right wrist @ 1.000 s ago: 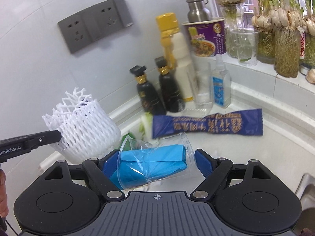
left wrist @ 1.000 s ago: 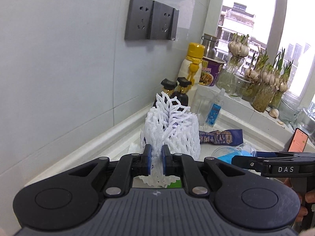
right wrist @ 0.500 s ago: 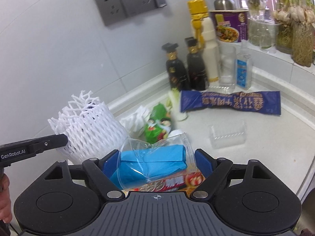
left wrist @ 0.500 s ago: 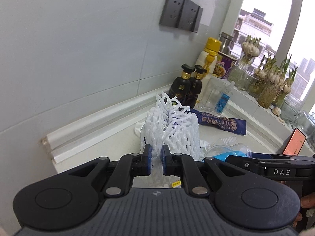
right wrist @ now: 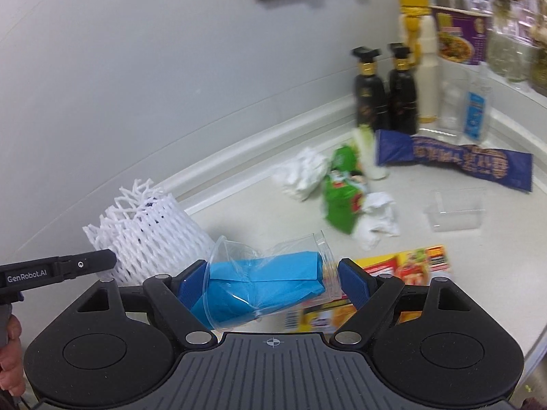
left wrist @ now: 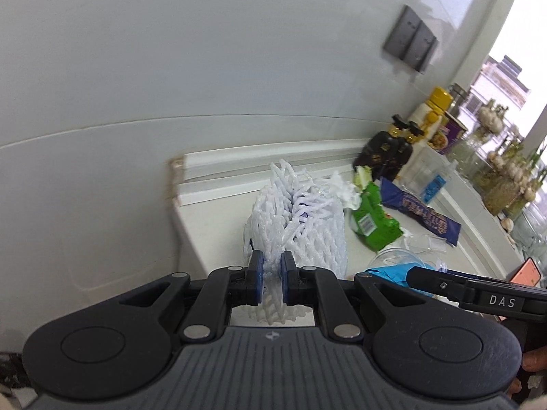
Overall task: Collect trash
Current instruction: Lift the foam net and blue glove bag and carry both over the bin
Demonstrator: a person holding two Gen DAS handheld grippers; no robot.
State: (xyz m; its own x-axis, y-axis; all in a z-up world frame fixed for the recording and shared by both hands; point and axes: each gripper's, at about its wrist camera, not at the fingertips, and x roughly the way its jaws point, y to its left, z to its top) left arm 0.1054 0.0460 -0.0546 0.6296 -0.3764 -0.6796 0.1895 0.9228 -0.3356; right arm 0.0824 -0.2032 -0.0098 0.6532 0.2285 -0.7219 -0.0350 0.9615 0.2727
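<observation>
Two pieces of trash are in hand, and most of it is not yet collected. The left tool [left wrist: 271, 275] has its jaws nearly closed, pinching the wall of the white foam net [left wrist: 301, 225], which hangs in front of it above the near end of the surface [left wrist: 218, 225]. The right tool [right wrist: 273, 282] stands wide, its pads against either end of a crushed clear cup [right wrist: 270, 283] with a blue wad inside — the cup spans the whole gap, so I judge it gripped rather than merely lying between the pads.

Left on the surface: a green wrapper [right wrist: 342, 201], crumpled white tissue [right wrist: 302, 172] beside it and another scrap [right wrist: 377, 220] just in front, a long dark blue wrapper [right wrist: 458, 159] near the bottles [right wrist: 386, 89], a small clear tray [right wrist: 454, 210], and a red-and-yellow packet [right wrist: 386, 287] lying under the right tool. A pale green vegetable stub [right wrist: 367, 152] stands by the blue wrapper (it may also be trash).

No bin or bag shows in either view, so where the held pieces go cannot be told. As I judge it, the task is early: two items lifted, none deposited that can be seen, at least six to fetch.
</observation>
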